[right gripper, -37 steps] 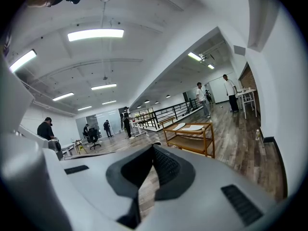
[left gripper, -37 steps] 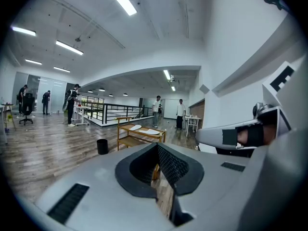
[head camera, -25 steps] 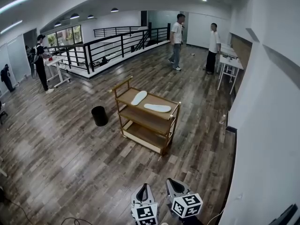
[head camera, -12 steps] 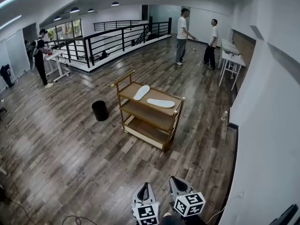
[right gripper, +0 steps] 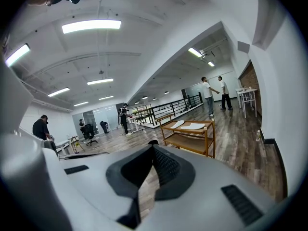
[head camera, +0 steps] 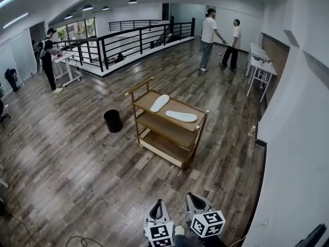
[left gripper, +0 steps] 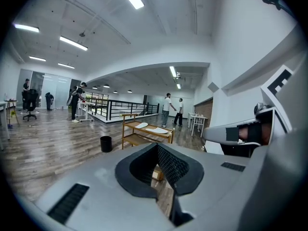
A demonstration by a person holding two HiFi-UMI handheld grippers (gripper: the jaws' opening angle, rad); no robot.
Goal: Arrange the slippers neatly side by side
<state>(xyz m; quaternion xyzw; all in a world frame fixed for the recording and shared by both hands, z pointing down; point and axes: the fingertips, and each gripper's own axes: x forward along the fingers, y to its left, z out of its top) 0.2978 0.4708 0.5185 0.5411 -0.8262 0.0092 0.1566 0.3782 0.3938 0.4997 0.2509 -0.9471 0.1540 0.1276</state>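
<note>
Two white slippers lie on the top shelf of a wooden cart (head camera: 193, 138) in the middle of the room. One slipper (head camera: 160, 103) lies at the shelf's far left end, the other slipper (head camera: 181, 116) lies crosswise to its right, at an angle to the first. Both grippers hang at the bottom of the head view, well short of the cart. My left gripper (head camera: 157, 205) and right gripper (head camera: 192, 196) are shut and hold nothing. The left gripper view shows the cart (left gripper: 126, 130) ahead beyond the left gripper (left gripper: 157, 148). In the right gripper view the slippers (right gripper: 193, 126) lie past the right gripper (right gripper: 153, 148).
A black bin (head camera: 112, 121) stands on the wood floor left of the cart. A white wall (head camera: 293, 138) runs along the right. Two people (head camera: 208, 32) stand at the back, another person (head camera: 49, 58) at a table on the left. A black railing (head camera: 133, 37) crosses behind.
The view has shifted so the cart and bin sit slightly further right and lower. The two people at the back have stepped closer together. Both grippers stay shut at the bottom.
</note>
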